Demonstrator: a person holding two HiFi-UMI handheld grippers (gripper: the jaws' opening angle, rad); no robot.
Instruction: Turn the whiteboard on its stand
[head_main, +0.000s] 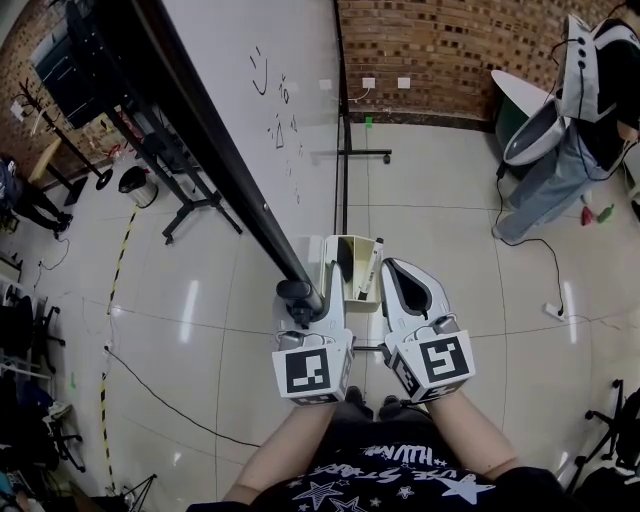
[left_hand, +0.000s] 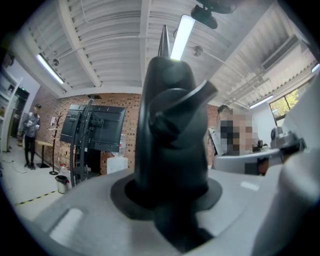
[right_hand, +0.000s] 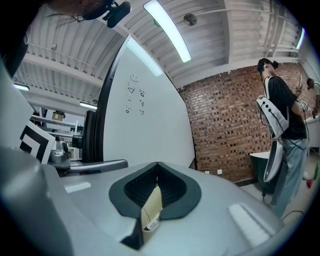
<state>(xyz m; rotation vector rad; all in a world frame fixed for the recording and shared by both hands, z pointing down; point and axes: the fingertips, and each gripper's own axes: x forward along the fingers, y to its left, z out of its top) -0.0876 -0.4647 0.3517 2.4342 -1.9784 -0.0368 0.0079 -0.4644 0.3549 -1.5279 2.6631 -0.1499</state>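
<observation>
The whiteboard (head_main: 285, 70) stands on its stand with a few small marker drawings on it. Its black frame edge (head_main: 215, 150) runs down to my left gripper (head_main: 300, 300). That gripper is shut on a black knob (head_main: 293, 292) at the frame's lower end. In the left gripper view this black piece (left_hand: 172, 135) fills the space between the jaws. My right gripper (head_main: 405, 282) hovers just right of the cream marker tray (head_main: 352, 268), shut with nothing held. In the right gripper view its jaws (right_hand: 156, 167) meet in a line, with the whiteboard (right_hand: 145, 125) behind them.
The stand's foot (head_main: 365, 153) rests on the tiled floor beyond the board. Black screen stands (head_main: 150, 130) and a bin (head_main: 135, 182) are at left. A person (head_main: 575, 130) stands at the right beside a white table. A cable (head_main: 170, 400) crosses the floor at lower left.
</observation>
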